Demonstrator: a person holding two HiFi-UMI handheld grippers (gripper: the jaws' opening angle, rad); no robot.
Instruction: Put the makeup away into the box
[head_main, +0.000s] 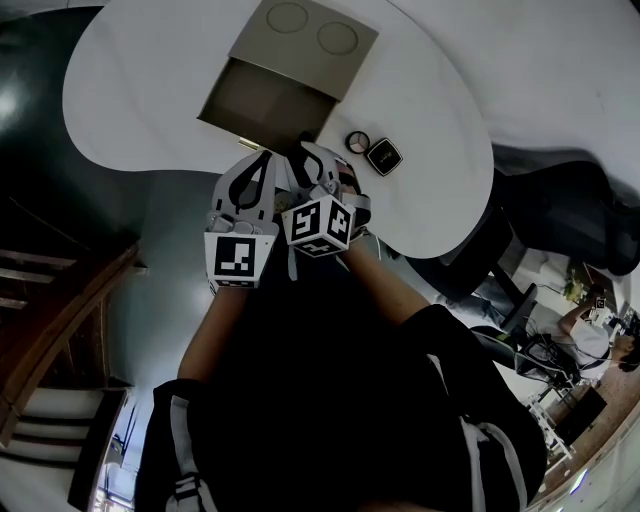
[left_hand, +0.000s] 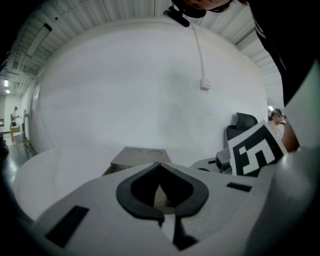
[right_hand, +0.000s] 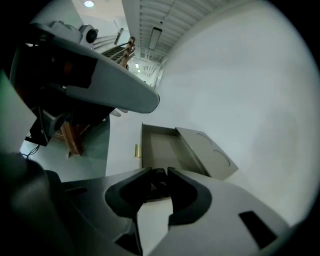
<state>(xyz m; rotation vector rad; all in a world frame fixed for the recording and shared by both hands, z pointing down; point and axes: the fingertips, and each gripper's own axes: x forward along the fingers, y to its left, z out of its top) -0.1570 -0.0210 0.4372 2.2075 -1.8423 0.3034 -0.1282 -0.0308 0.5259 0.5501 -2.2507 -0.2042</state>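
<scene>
Left gripper (left_hand: 160, 165): jaws closed tip to tip, nothing between them, pointed toward the box (left_hand: 137, 156).
Right gripper (right_hand: 159, 172): jaws clamped on 1 small dark item (right_hand: 159, 179), held near the front of the box's open tray; type of makeup cannot be told.
Box sits on the white table (head_main: 150, 70), with 2 round recesses in its top.
1 gold item (right_hand: 136, 150) lies just beside the tray.
2 compacts, round (head_main: 358, 141) and square (head_main: 384, 156), lie on the table near the box.

No readable text for you here: the black-and-white square patterns on your left gripper (head_main: 258, 178) and right gripper (head_main: 312, 160) are codes, not letters; the small black square compact (head_main: 384, 156) carries a mark too tiny to read
</scene>
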